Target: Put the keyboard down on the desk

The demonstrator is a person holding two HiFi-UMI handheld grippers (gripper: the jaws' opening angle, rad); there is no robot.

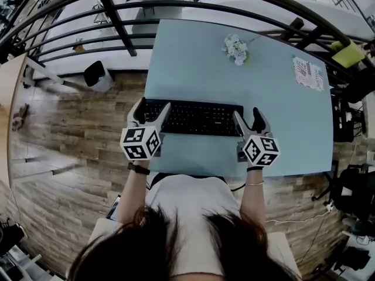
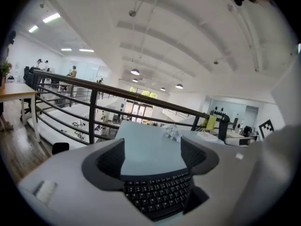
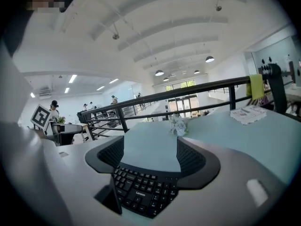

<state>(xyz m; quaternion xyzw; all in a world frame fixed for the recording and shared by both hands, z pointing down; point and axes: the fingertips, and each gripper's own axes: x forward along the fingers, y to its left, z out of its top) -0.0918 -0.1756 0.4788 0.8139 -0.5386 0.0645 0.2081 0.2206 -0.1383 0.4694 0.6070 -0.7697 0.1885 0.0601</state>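
Keyboard (image 1: 193, 117), head view: lying flat on desk (image 1: 193, 57) near its front edge, left gripper (image 1: 151, 111) sitting over one end, right gripper (image 1: 251, 120) over the other. Left gripper view: straddling the keys, jaws spread wide, pinching nothing. Right gripper view: likewise gaping over keyboard, pressing nothing.
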